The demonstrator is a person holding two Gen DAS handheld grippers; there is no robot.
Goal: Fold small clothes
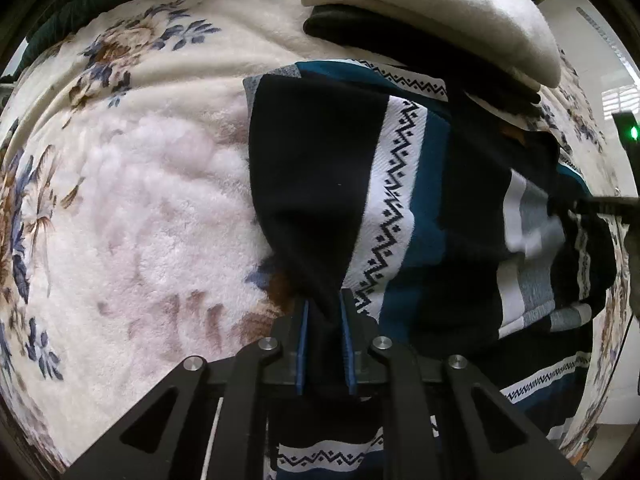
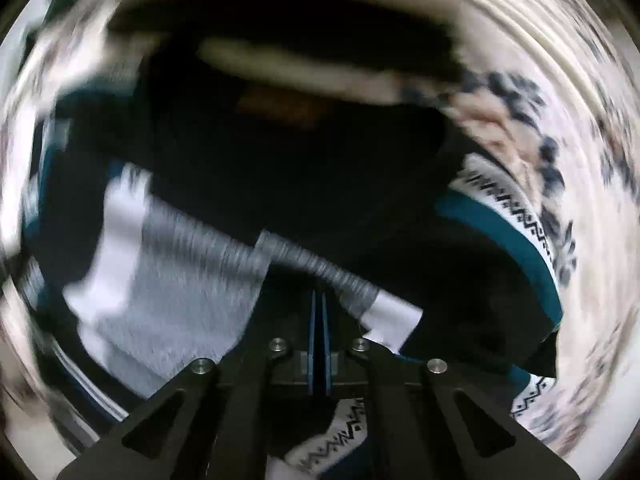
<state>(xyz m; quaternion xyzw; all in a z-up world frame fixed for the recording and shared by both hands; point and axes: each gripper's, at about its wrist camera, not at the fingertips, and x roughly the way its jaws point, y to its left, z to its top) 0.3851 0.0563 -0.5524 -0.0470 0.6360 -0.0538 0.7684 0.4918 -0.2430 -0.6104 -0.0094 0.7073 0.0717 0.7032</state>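
Left wrist: the left gripper (image 1: 325,312) pinches a dark bunch of the sweater (image 1: 400,184), lifting it off the floral blanket (image 1: 140,200) to fold. Right wrist, blurred: the right gripper (image 2: 319,300) has its fingers nearly together; whether it holds cloth cannot be told.

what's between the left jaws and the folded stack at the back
The striped sweater fills that stretch: black cloth pinched by the left gripper runs up to the stack. The left wrist view shows this.
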